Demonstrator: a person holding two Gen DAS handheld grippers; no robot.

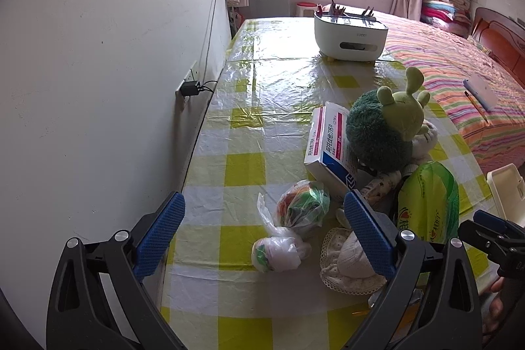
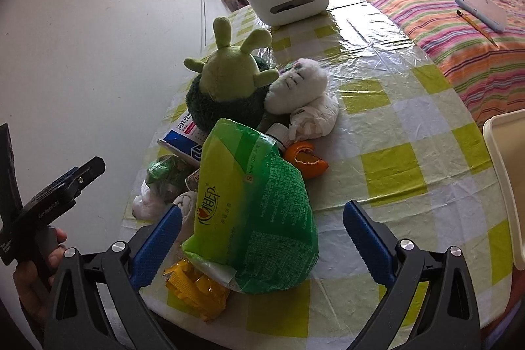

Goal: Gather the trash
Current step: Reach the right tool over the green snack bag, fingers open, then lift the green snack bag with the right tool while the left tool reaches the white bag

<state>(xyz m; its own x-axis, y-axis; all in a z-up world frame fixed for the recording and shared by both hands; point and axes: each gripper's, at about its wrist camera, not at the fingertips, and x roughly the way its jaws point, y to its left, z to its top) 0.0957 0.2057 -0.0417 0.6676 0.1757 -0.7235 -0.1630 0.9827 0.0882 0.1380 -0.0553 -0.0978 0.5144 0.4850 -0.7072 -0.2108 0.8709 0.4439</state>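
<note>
My left gripper (image 1: 264,235) is open, low over the yellow-checked table (image 1: 242,127). Between its blue pads lie two knotted plastic bags of scraps, one greenish (image 1: 302,207) and one white (image 1: 279,253). A white lacy cloth (image 1: 347,264) sits by the right pad. My right gripper (image 2: 262,246) is open too, its fingers either side of a green tissue pack (image 2: 256,218) without touching it. A yellow wrapper (image 2: 197,284) pokes out under the pack. Behind lie an orange peel (image 2: 305,158) and a crumpled tissue (image 2: 315,117).
A green plush (image 2: 226,81), a white plush (image 2: 298,84), a medicine box (image 1: 328,146) and a small bottle (image 2: 279,133) crowd the pile. A white desk organiser (image 1: 349,33) stands far back. A cream container (image 2: 505,169) sits at the right edge, beside a striped bed (image 2: 459,22). A wall runs along the left.
</note>
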